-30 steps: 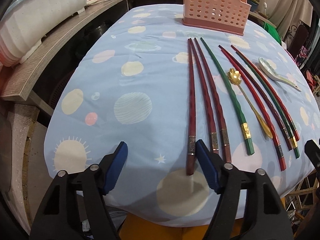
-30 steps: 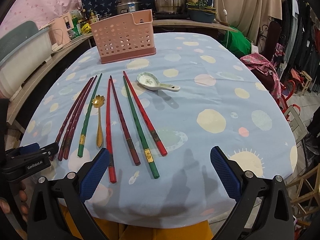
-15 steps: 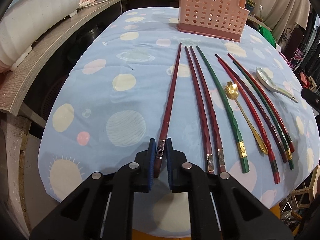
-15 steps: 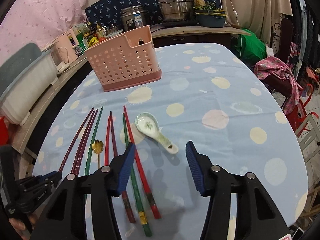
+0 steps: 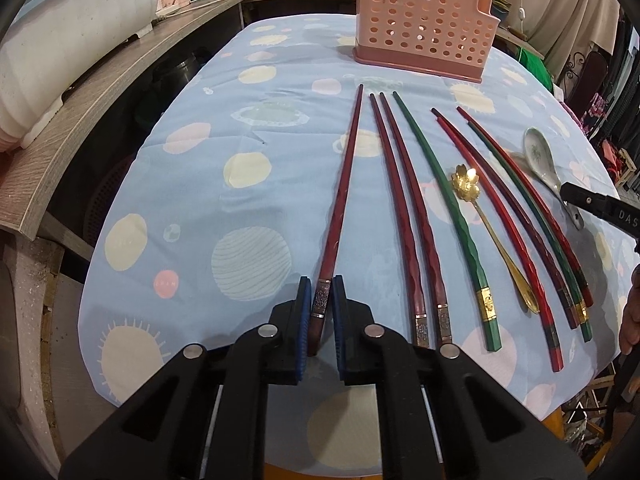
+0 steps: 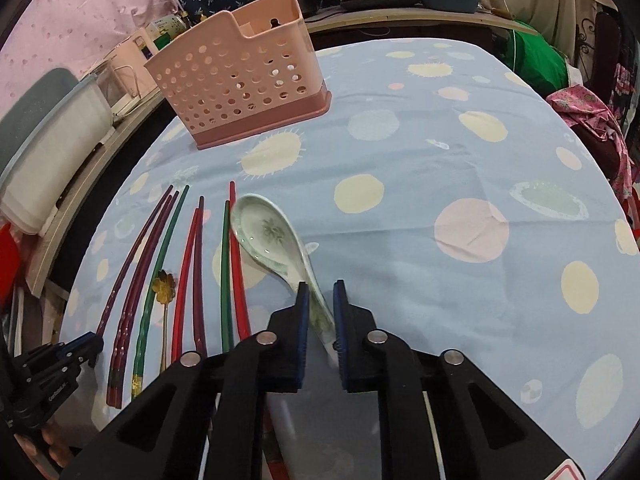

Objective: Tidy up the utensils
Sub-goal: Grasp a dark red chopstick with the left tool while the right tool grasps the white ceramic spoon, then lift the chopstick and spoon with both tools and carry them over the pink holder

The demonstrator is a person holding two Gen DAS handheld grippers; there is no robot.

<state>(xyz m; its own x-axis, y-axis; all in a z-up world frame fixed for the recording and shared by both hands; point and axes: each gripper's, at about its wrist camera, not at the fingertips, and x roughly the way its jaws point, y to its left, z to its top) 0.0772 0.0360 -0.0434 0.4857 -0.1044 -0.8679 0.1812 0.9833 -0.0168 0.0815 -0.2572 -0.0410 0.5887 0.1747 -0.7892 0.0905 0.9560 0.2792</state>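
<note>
My left gripper (image 5: 321, 284) is shut on the thick end of a dark red chopstick (image 5: 344, 184), whose tip points toward the pink perforated basket (image 5: 424, 28) at the table's far side. To its right lie several more red and green chopsticks (image 5: 400, 208) and a gold flower spoon (image 5: 466, 180), all flat on the cloth. In the right wrist view my right gripper (image 6: 320, 286) is shut on the handle of the white ceramic spoon (image 6: 264, 232), bowl up and pointing away. The basket (image 6: 240, 84) stands behind it, apart from both grippers.
A blue cloth with pale dots covers the oval table (image 6: 440, 168). A wooden counter (image 5: 80, 92) runs along the left with a white tub on it. Pots and jars crowd the back shelf. A chair with pink cloth (image 6: 588, 116) stands at the right.
The left gripper closed on the leftmost dark red chopstick and swung it slightly away from its neighbours. The right gripper moved forward over the ceramic spoon and closed on its handle.
</note>
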